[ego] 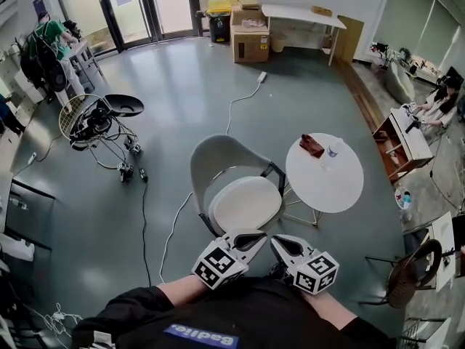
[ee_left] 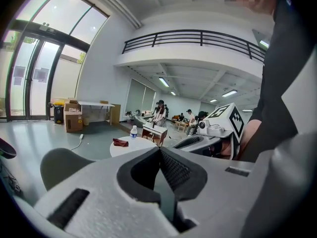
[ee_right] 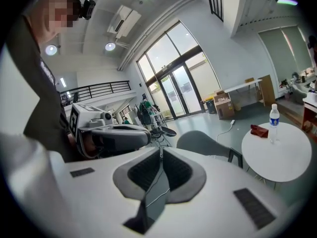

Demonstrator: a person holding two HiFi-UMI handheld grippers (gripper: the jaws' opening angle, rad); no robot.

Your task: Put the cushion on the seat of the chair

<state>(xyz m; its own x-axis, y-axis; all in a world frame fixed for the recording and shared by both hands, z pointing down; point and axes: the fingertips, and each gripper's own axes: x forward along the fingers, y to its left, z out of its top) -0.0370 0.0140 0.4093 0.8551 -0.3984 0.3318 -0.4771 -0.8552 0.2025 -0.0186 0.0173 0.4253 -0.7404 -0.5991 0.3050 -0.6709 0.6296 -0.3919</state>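
A pale round cushion [ego: 245,202] lies on the seat of the grey chair [ego: 220,155], right in front of me. Both grippers hang close to my body, just short of the seat's near edge. My left gripper [ego: 245,238] [ee_left: 159,150] is shut with nothing between its jaws. Beside it my right gripper [ego: 282,244] [ee_right: 161,152] is shut and empty as well. In the left gripper view the chair's back [ee_left: 59,165] shows low at the left. The right gripper view has the chair's back [ee_right: 208,143] past the jaws.
A round white table [ego: 330,184] with a water bottle [ego: 331,151] and a red cloth [ego: 312,145] stands right of the chair. Cables [ego: 171,227] trail over the floor at the left, near a fan [ego: 80,118]. Cardboard boxes [ego: 251,38] and a desk stand far back.
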